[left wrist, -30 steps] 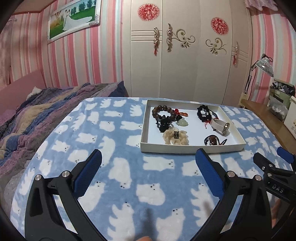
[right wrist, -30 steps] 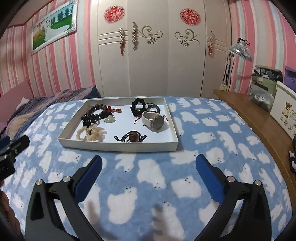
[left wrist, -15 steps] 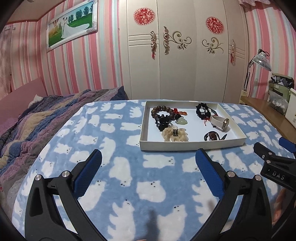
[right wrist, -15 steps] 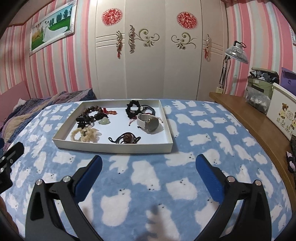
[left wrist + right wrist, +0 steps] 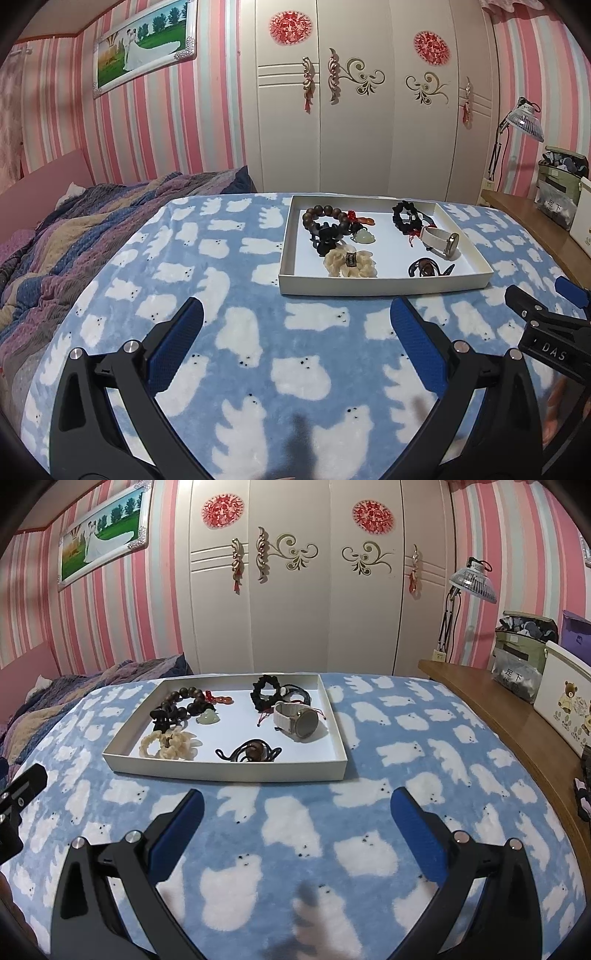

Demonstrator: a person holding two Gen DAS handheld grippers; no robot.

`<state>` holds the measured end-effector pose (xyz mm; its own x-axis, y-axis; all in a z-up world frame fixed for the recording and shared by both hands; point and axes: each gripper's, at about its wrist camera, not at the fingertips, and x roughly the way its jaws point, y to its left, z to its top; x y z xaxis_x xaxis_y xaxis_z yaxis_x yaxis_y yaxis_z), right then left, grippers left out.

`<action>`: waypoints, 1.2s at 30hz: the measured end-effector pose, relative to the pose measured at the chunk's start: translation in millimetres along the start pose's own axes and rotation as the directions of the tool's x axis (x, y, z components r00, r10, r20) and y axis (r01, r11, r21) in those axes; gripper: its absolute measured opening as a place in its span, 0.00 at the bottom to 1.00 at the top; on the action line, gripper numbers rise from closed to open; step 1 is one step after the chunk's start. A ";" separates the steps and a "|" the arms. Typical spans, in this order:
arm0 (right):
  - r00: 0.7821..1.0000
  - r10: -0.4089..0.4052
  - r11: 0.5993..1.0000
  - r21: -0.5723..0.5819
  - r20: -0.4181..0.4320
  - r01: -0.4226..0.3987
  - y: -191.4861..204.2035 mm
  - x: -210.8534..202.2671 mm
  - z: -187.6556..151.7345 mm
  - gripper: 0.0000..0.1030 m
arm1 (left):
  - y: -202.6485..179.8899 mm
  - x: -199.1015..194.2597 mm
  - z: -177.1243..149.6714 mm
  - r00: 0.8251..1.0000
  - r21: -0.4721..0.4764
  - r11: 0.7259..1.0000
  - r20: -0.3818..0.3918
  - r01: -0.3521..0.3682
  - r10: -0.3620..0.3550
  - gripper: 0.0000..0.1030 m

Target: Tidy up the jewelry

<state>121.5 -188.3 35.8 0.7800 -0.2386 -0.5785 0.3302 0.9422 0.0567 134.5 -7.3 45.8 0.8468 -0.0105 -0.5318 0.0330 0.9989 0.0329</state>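
Right wrist view: my right hand-held gripper (image 5: 295,805) hangs released over the blanket (image 5: 388,775), nothing between its pads. My left hand-held gripper (image 5: 295,314) is equally spread. Ahead, the tray (image 5: 229,768) holds a watch (image 5: 303,723), bead bracelet (image 5: 184,701) and pendant (image 5: 208,718). No object lies between me and it. A wooden worktop (image 5: 498,709) with a lamp (image 5: 472,579) runs along the right.

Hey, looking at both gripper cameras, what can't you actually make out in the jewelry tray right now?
- Dark wooden bead bracelet: a black piece covers its near side in both views.
- Watch: dial too small to read.
- Cream flower piece: dark centre tag too small in the left wrist view.
- Tray: near wall hides the floor behind it.
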 end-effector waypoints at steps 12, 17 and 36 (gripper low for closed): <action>1.000 0.000 1.000 -0.003 -0.002 0.000 -0.1 0.8 0.2 0.98 | -0.1 -1.0 -0.5 1.000 -0.007 1.000 0.004 -0.005 0.005 0.97; 1.000 -0.005 1.000 -0.003 -0.002 0.005 0.3 0.8 0.0 0.98 | -2.1 -1.1 -0.8 1.000 0.002 1.000 0.009 -0.015 0.015 0.97; 1.000 -0.006 1.000 -0.003 0.000 0.006 0.0 1.6 -0.5 0.98 | -1.7 -0.5 -2.3 1.000 0.000 1.000 0.007 -0.024 0.024 0.97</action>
<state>122.5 -188.5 34.5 0.7776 -0.2446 -0.5792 0.3336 0.9414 0.0504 132.8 -8.9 44.1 0.8511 0.0128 -0.5248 0.0132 0.9989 0.0457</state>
